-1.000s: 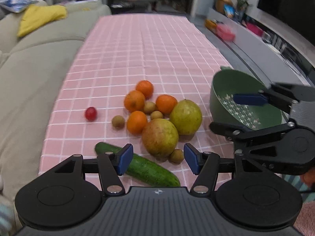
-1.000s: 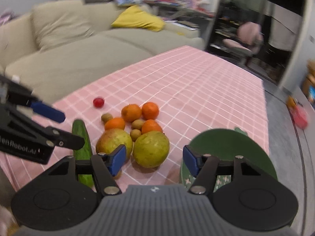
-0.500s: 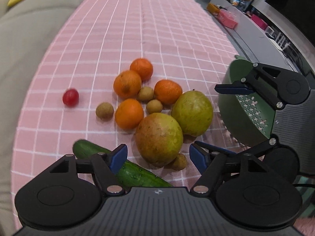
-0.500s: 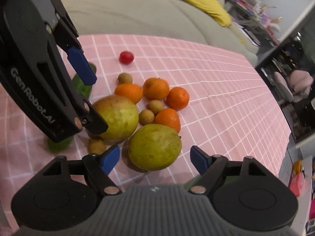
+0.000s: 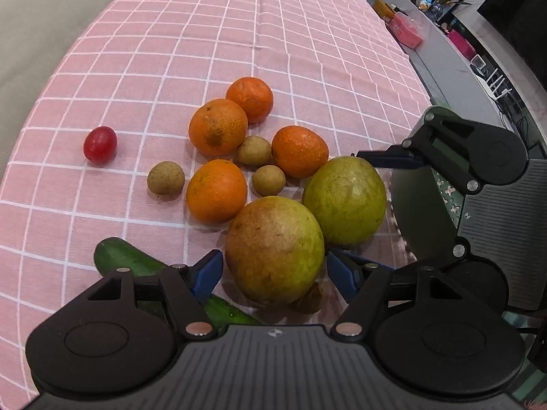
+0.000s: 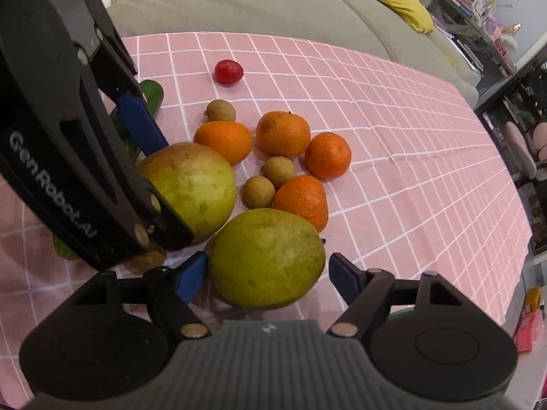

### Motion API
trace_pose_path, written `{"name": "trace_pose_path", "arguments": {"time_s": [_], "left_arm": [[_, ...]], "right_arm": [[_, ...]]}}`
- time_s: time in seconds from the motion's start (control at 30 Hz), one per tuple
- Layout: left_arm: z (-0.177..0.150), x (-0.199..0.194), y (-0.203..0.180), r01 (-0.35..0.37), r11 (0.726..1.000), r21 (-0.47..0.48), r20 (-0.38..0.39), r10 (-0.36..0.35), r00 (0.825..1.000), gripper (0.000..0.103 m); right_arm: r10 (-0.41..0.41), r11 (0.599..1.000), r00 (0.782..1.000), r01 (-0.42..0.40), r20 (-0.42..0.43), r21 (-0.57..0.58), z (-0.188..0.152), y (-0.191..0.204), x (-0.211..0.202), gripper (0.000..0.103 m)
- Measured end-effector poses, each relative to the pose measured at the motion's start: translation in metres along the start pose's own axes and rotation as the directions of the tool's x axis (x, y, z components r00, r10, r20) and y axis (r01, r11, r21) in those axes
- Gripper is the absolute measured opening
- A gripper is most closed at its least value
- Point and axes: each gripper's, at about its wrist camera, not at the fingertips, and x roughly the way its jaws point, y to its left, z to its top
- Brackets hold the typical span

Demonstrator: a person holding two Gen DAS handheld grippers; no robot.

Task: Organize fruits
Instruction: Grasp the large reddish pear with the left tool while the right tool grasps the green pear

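Left wrist view: the left gripper (image 5: 275,268) stands wide, its blue pads either side of the reddish-green pear (image 5: 275,249). A narrow gap shows at each pad, so nothing is gripped; the jaws have just been closing slightly. Right of that pear, and touching it, lies the greener pear (image 5: 345,200). Four oranges (image 5: 217,191) and three small brown fruits (image 5: 165,177) sit on the far side of the pears, on the pink checked tablecloth (image 5: 239,34). A red cherry tomato (image 5: 100,144) lies apart at far left. A cucumber (image 5: 128,258) lies near left, partly under the gripper. The green colander (image 5: 448,191) stands at right, mostly hidden behind the right gripper (image 5: 379,205).

Right wrist view: the right gripper (image 6: 268,276) straddles the greener pear (image 6: 266,258) with its pads clear of the skin on both sides; these jaws too have just been closing, holding nothing. The left gripper (image 6: 160,184) reaches in from the left over the reddish-green pear (image 6: 195,184). Whether its pads touch cannot be told here. A grey sofa (image 6: 239,3) runs along the far side.
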Motion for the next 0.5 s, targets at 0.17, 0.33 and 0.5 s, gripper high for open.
{"name": "trace_pose_path", "arguments": {"time_s": [0.17,0.33,0.5], "left_arm": [[0.000,0.000,0.003,0.015,1.000,-0.012,0.000,-0.015,1.000,0.073],[-0.004,-0.003,-0.005,-0.009,1.000,0.021,0.015,0.009,1.000,0.072],[-0.003,-0.023,-0.004,0.002,1.000,0.003,0.079,-0.003,0.997,0.072]], "right_arm": [[0.016,0.999,1.000,-0.016,0.003,0.033,-0.001,-0.002,0.001,0.068],[0.009,0.997,1.000,-0.011,0.019,0.080,-0.003,-0.001,0.000,0.068],[-0.035,0.995,0.998,0.029,0.057,0.096,-0.002,0.003,-0.014,0.068]]}}
